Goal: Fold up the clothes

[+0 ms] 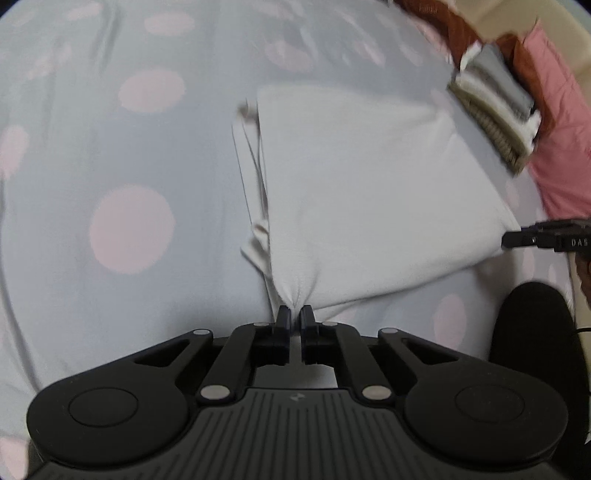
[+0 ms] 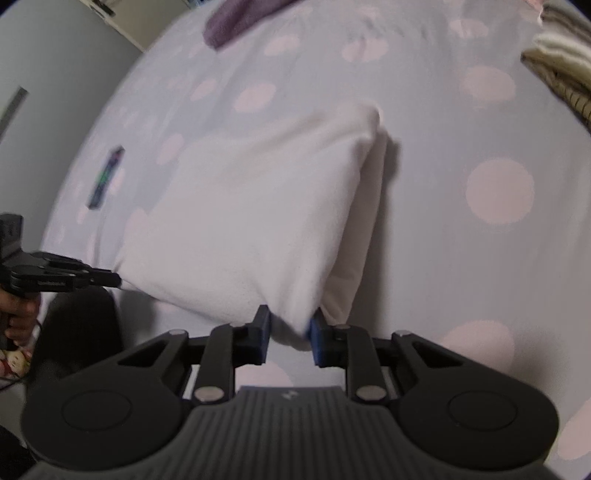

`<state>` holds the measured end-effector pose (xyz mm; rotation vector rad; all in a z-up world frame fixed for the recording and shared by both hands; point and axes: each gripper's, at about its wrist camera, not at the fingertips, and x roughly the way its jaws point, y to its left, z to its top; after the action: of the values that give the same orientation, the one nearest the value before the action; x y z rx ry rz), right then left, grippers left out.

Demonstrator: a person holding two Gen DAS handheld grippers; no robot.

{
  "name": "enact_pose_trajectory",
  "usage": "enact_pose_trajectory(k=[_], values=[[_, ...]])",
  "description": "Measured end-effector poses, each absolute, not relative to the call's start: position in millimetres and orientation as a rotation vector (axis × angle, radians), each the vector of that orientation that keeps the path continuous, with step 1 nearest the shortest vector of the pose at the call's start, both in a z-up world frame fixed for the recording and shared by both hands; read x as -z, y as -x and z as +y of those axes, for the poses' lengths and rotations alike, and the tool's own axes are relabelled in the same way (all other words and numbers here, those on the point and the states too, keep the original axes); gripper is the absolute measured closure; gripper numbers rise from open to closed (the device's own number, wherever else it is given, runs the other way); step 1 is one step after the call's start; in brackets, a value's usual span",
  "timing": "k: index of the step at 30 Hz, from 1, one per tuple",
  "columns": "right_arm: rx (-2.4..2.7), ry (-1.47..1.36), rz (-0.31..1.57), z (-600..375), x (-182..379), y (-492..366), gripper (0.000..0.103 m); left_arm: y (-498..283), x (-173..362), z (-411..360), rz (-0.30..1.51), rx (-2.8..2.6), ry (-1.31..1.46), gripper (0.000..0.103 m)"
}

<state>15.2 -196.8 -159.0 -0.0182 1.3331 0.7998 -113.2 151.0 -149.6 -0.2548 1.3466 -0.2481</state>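
Note:
A folded white garment [image 1: 362,192] lies on a pale blue sheet with pink dots [image 1: 129,147]. My left gripper [image 1: 294,314] is shut on the garment's near corner, and the cloth bunches into the fingertips. In the right wrist view the garment [image 2: 251,214] lies ahead, and my right gripper [image 2: 290,325] stands partly open around its near corner, with cloth between the jaws. The left gripper [image 2: 110,278] shows at the left of that view at the garment's other near corner. The right gripper [image 1: 517,238] shows at the right edge of the left wrist view.
A stack of folded clothes [image 1: 495,114] sits at the far right, next to pink [image 1: 557,147] and rust-red fabric. It also shows in the right wrist view [image 2: 561,66]. A purple garment [image 2: 236,18] lies far back. A small dark object [image 2: 105,177] lies on the sheet at left.

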Motion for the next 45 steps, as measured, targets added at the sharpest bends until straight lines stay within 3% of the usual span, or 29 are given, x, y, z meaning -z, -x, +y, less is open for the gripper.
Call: enact_pose_trajectory(k=[4,5,6,7,9,10,16,25,35,39,45], values=[[-0.788,0.042,1.373,-193.9,183.5,-11.6,0.078,106.6,169.9,132.5,1.400,0.254,0.181,0.098],[-0.795,0.040,1.367,-194.7,182.9,-11.0,0.076,104.5,169.6,130.8,1.407,0.260,0.171,0.093],[-0.806,0.031,1.353,-196.7,177.6,-11.5,0.070,102.1,166.3,132.6,1.415,0.261,0.163,0.083],[-0.813,0.024,1.339,-199.1,172.2,-12.5,0.057,99.6,162.6,135.1,1.425,0.260,0.155,0.077],[-0.799,0.020,1.307,-206.1,161.2,-17.9,0.032,95.6,151.4,143.0,1.418,0.245,0.145,0.057],[-0.793,0.018,1.290,-209.5,155.7,-20.9,0.027,94.3,143.3,149.0,1.397,0.228,0.144,0.054],[-0.759,-0.013,1.266,-215.0,145.9,-57.1,0.027,72.6,115.7,185.4,1.250,0.155,0.326,0.048],[-0.764,-0.043,1.323,-188.7,170.9,-103.6,0.023,31.1,167.8,175.0,1.317,0.212,0.401,0.049],[-0.760,-0.031,1.351,-185.7,188.1,-110.0,0.023,21.3,180.7,176.2,1.313,0.224,0.402,0.048],[-0.754,-0.030,1.357,-187.4,195.7,-110.2,0.023,18.9,189.9,175.2,1.303,0.242,0.423,0.036],[-0.750,-0.017,1.344,-179.8,203.3,-107.6,0.012,20.7,191.6,170.2,1.245,0.263,0.399,0.030]])
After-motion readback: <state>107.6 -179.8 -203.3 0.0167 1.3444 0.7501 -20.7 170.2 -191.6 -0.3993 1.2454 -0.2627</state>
